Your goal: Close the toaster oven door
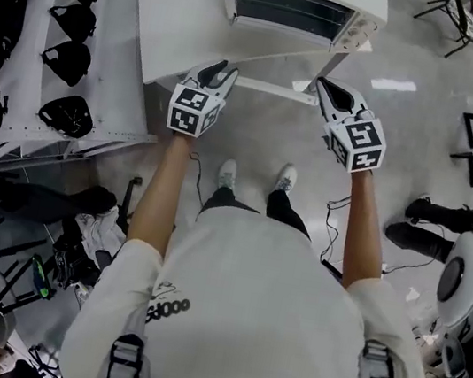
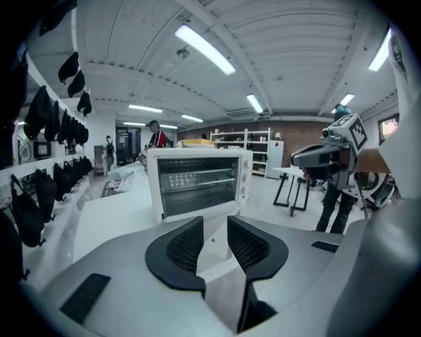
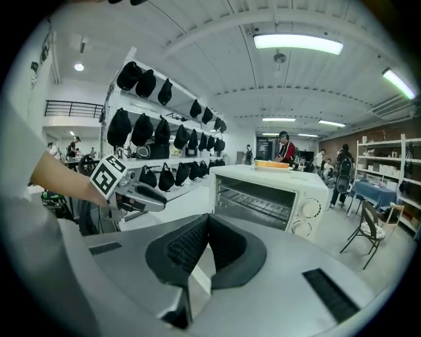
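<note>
White table [image 1: 169, 29] at 12 o'clock from me. Toaster oven [image 1: 299, 1] on its right part, long axis 9-to-3, mouth facing 6, racks in plain view. I hold left gripper [image 1: 223, 68] at 11, jaws apart, nothing between. Right gripper [image 1: 323, 83] at 1, jaws together, empty.
</note>
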`<state>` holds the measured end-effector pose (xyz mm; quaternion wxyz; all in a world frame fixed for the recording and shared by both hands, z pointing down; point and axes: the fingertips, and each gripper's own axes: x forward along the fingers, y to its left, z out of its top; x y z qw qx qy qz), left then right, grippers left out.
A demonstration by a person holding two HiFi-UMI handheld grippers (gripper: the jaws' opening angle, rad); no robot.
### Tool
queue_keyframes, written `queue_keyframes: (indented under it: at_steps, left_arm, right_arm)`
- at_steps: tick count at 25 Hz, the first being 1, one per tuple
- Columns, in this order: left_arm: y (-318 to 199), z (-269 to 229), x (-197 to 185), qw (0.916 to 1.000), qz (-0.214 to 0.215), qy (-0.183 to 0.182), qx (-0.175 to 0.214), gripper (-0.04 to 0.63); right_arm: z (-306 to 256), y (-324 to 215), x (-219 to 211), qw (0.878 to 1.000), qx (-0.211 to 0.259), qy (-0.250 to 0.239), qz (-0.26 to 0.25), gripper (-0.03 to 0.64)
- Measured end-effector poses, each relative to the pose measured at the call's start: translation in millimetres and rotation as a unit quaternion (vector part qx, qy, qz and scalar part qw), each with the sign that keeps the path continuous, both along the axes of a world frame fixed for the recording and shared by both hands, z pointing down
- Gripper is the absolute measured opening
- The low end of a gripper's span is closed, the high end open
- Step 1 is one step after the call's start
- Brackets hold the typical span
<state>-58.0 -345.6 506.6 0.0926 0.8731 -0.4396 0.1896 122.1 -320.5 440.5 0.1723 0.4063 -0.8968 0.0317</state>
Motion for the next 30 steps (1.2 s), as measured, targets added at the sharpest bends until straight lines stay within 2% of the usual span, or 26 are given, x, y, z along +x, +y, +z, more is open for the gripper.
queue_keyframes:
  at_steps: [4,8,13,19,24,30]
  left_arm:
    - [12.4,49.0,-2.1,0.9981,-0.031,0.001,-0.053,0.121]
    - [22.5,98.3,5.1,0.994,-0.04,-0.002,-0.102,0.121]
    - [17.0,152.2,32.9,0.9903,-0.038,0.007,-0.133,0.12]
    - [15.6,209.6,66.9,0.9883,-0.018,-0.009,-0.151,0.12]
    - [0.8,230.7,84.1,0.9882,-0.04,-0.005,-0.148,0.107]
    - [-5.7,226.7,90.1,0.9865,-0.074,0.027,-0.143,0.095]
  right_arm:
    - [28.8,2.8,-0.3,0.999,-0.03,-0.003,-0.01,0.009]
    - [63.9,3.4,6.1,0.998,-0.057,-0.003,-0.011,0.009]
    - [92.8,4.3,21.5,0.998,-0.071,0.001,-0.002,0.009]
    - [109.5,18.3,39.7,0.997,-0.083,0.003,0.008,0.009]
    - [121.7,30.9,54.6,0.996,-0.091,0.017,-0.002,0.009]
    - [123.3,38.1,73.6,0.995,-0.094,0.016,0.016,0.009]
